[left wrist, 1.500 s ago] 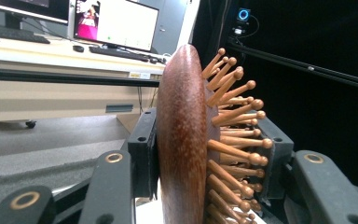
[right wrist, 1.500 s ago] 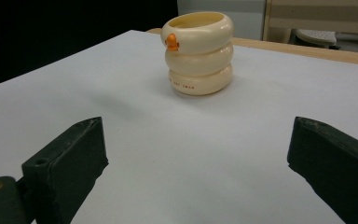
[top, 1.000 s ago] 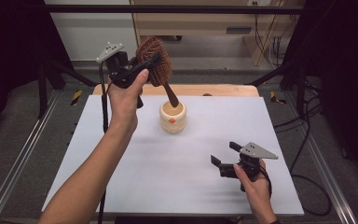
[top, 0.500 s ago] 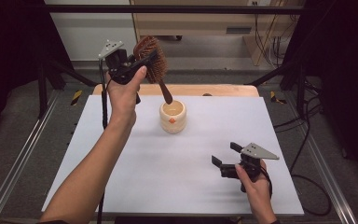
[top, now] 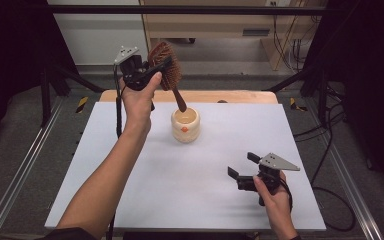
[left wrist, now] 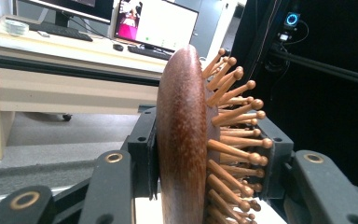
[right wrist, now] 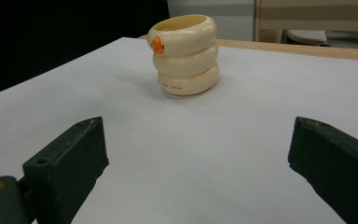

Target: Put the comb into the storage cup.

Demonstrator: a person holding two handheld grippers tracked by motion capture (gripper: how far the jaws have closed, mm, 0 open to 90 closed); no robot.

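We saw a smooth white table (top: 130,200); our left gripper (top: 147,70) clamped a wooden-pinned hairbrush (top: 166,70) above a ribbed cream cup (top: 185,125), while our right gripper (top: 243,167) rested, jaws apart.

Hairbrush (top: 166,70), clamped in left gripper (top: 152,70): lifted higher toward 12 o'clock, handle tip now clear above cream cup (top: 185,125).

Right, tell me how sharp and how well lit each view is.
High view: even light on the table, soft shadow by the cup, dark surroundings. Left gripper view: the brush is sharp, the bright monitor behind it is blurred. Right gripper view: cup crisp, near jaws soft and dim.
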